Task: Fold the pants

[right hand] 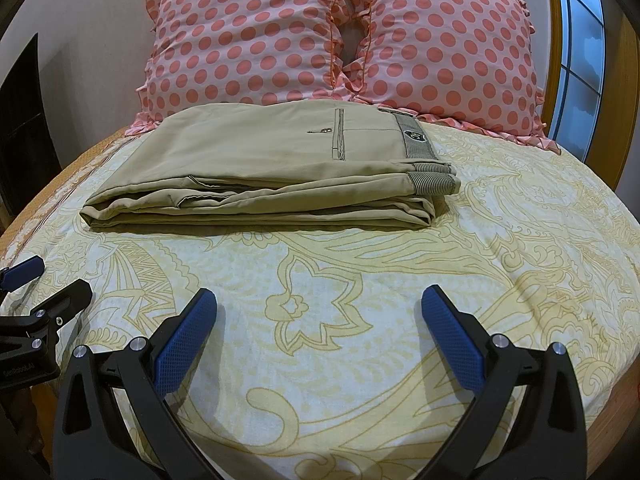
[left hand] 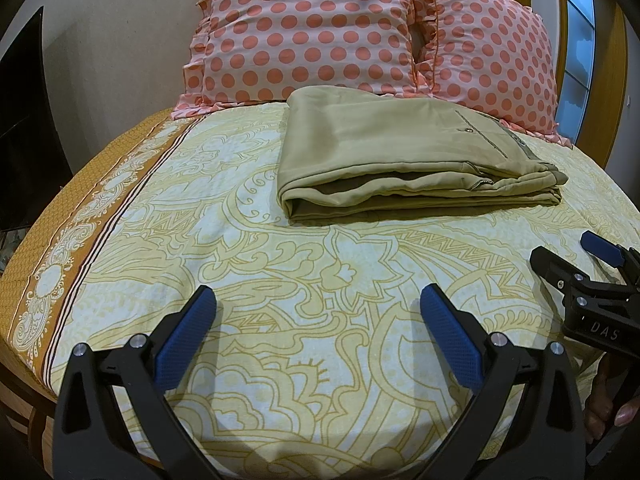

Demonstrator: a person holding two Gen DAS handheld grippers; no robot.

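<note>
The pants (right hand: 264, 164) are khaki and lie folded into a compact, layered rectangle on the bed (right hand: 400, 320), toward its far end, just in front of two pink polka-dot pillows (right hand: 248, 40). The striped inner waistband with a dark label faces right in the right wrist view; a buttoned back pocket lies on top. Stacked fold edges face the cameras. In the left wrist view the same pants (left hand: 400, 152) sit right of centre, their far edge at the base of the pillows (left hand: 304, 28).

The bed carries a pale sheet with a yellow floral pattern and an ochre border (left hand: 60, 272) along its left side.

The left gripper (left hand: 318, 296) hangs above the near part of the sheet, fingers spread wide and holding nothing, well apart from the pants. The right gripper (right hand: 319, 296) is likewise spread wide and empty over the sheet. Each gripper appears at the edge of the other's view: the right gripper (left hand: 568, 256) and the left gripper (right hand: 48, 276).

A window (right hand: 580, 60) with a wooden frame stands at the right.
</note>
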